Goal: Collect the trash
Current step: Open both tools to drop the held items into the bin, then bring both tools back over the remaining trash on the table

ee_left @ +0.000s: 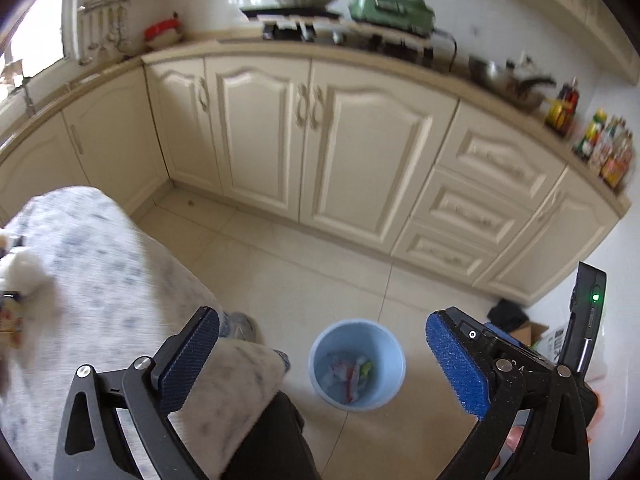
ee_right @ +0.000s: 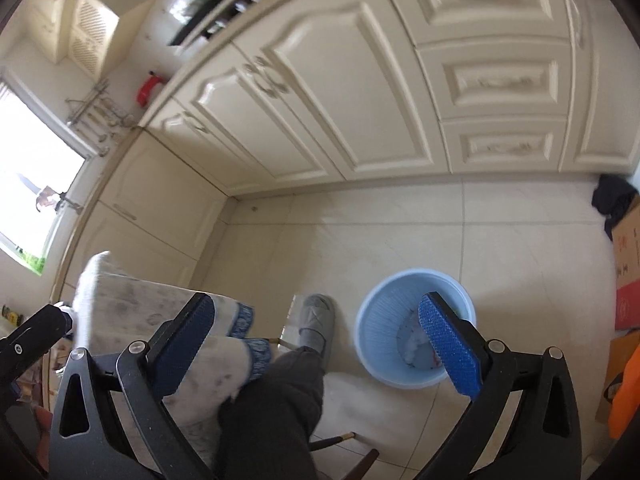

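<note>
Both your wrist cameras looked steeply down from well above the floor, sharing the blue bin (ee_left: 357, 364) (ee_right: 384, 320) and cream cabinets (ee_left: 312, 140) (ee_right: 360, 92).

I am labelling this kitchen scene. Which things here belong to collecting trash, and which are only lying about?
Belong to the job:
- blue bin on the floor
- trash inside it
- left gripper and right gripper, both open and empty

Only lying about:
- pan
- bottles
- red pot
- cardboard box
- slipper
</note>
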`<state>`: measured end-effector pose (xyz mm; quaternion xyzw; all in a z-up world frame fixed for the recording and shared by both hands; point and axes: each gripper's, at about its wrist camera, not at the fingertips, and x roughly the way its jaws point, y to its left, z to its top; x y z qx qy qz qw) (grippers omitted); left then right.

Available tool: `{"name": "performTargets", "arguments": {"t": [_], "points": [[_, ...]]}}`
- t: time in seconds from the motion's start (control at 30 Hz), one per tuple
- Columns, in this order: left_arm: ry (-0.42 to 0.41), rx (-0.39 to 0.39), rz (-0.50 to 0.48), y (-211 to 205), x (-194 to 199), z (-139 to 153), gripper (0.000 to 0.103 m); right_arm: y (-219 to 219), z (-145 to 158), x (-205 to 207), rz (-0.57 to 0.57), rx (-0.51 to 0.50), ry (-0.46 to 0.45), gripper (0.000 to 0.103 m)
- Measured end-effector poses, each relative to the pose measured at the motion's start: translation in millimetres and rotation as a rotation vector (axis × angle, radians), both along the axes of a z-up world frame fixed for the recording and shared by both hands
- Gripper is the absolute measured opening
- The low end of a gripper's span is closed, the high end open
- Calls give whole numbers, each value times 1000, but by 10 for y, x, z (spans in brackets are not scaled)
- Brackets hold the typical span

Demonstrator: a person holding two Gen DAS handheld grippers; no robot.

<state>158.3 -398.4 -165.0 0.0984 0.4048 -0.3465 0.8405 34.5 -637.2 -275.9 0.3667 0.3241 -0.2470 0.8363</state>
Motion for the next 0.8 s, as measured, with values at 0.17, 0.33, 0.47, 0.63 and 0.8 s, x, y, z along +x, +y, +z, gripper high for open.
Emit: {"name": "performTargets", "arguments": {"t": [0.17,0.33,0.47,0.63,0.8], "points": [[-97,-112,87,1008,-215,542,102,544,603,312,93,-91,-61,103],[-202,-192,176,1946,-541,862,102,1223,1124,649,206,-184,-114,103],[-281,-214,242,2653,-827,1022,102,1807,1418,890,311,-247,-146,103],[-336,-220,359,3434,-1077,1103,102,2583,1663,1148,445,-328,-183,103],[-369,-216,480,4107,-1464,1088,102,3202,1756,1354,545,-373,-208,103]]}}
